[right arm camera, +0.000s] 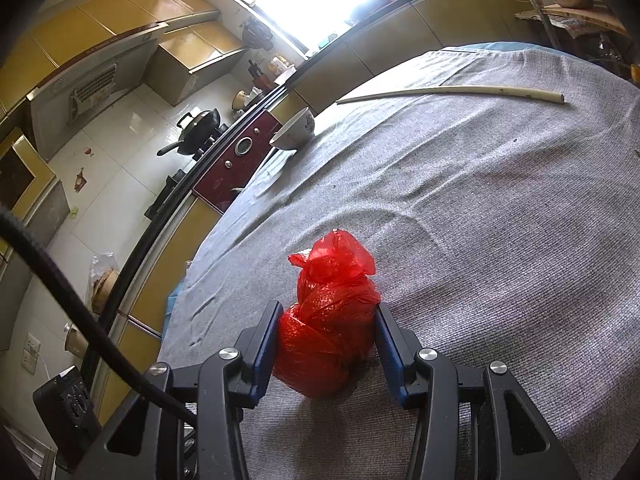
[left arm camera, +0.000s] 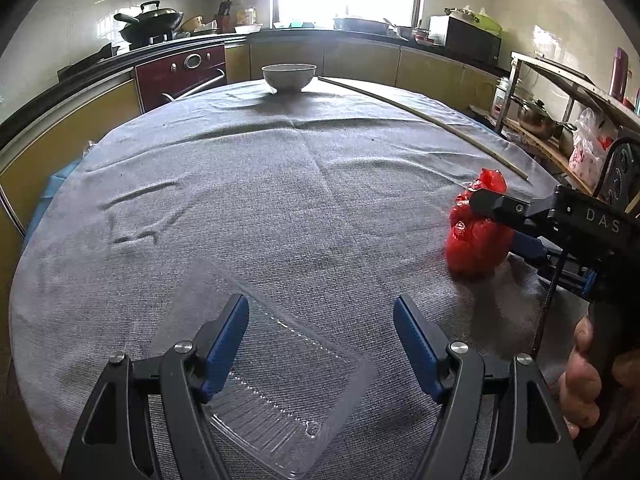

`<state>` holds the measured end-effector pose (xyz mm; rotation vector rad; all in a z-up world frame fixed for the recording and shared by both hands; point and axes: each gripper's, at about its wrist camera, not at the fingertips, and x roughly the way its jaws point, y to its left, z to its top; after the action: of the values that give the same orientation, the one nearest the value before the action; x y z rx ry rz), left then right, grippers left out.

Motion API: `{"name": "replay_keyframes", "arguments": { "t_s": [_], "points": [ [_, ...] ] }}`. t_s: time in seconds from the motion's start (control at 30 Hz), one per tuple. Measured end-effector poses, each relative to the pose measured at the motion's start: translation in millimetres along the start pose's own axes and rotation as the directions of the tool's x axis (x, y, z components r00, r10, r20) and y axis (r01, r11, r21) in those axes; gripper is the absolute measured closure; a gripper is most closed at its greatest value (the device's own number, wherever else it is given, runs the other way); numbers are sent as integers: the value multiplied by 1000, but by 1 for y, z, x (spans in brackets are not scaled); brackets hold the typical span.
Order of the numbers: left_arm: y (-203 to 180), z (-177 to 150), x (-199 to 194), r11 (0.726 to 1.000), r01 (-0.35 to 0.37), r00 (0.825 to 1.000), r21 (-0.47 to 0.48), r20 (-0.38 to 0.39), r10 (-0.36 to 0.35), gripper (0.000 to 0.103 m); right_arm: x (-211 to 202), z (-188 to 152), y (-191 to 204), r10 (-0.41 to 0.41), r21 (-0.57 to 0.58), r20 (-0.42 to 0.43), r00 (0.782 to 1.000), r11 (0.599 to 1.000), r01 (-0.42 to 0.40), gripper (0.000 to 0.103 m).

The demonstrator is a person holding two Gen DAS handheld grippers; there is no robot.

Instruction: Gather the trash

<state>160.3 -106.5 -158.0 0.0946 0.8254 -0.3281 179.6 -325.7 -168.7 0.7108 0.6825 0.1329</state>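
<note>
Red bag (right arm camera: pixel 330 312) sits on grey cloth (right arm camera: pixel 500 240), upright, knot up, squeezed between my right gripper (right arm camera: pixel 326 336) pads. Clear tray (left arm camera: pixel 276 380) left of bag, corner-on under my left gripper (left arm camera: pixel 320 332), jaws wide, nothing gripped.

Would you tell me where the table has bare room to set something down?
The middle of the grey cloth is free, between the bowl, the long stick and the clear tray. It is crowded near the red bag in the right gripper.
</note>
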Motion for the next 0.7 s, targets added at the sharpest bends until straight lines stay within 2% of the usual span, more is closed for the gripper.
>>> {"name": "replay_keyframes", "arguments": {
  "t_s": [0.7],
  "points": [
    [3, 1, 0, 1000, 2, 1000, -10, 7, -2, 28, 0, 0, 2, -10, 1, -3, 1000, 1000, 10, 53]
  ]
}}
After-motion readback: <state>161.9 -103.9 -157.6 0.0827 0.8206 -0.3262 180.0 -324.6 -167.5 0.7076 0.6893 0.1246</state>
